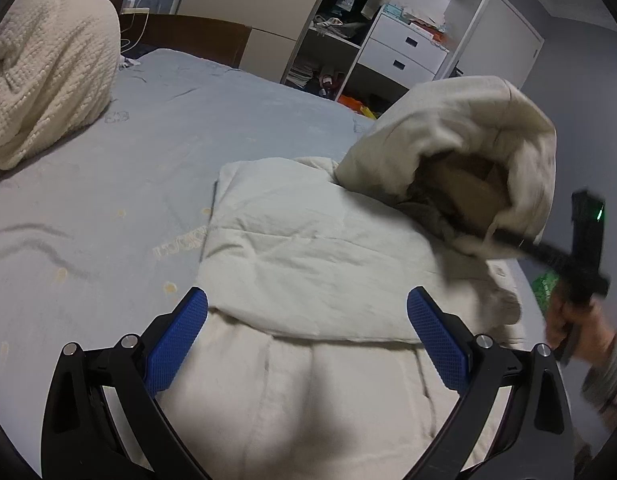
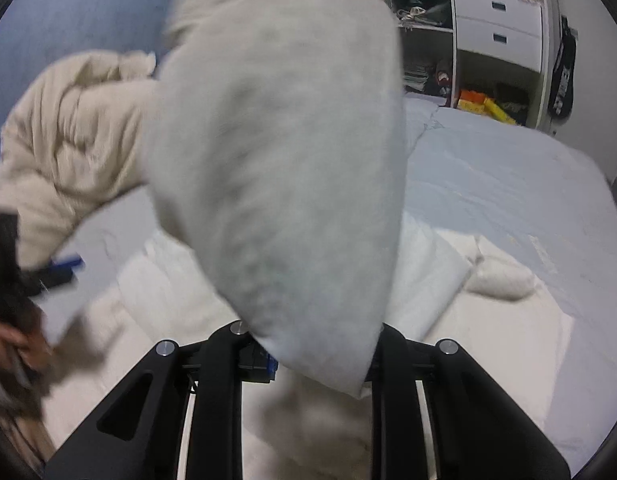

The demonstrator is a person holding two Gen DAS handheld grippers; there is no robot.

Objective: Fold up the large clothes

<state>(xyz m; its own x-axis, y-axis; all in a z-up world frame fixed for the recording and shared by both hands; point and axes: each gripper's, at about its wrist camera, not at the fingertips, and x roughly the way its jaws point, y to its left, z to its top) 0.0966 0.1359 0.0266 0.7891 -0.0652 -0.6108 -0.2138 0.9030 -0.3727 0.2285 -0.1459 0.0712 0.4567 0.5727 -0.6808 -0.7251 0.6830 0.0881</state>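
Observation:
A large cream-white padded garment lies partly folded on the blue bed. My left gripper is open and empty, its blue pads spread just above the garment's near folded edge. My right gripper is shut on a raised part of the garment, which hangs in the air at the right. In the right wrist view that lifted cloth fills the middle and hides the fingertips. The left gripper shows there at the far left, blurred.
The bed sheet is pale blue. A cream knitted blanket is heaped at the far left, also seen in the right wrist view. An open wardrobe with white drawers stands beyond the bed.

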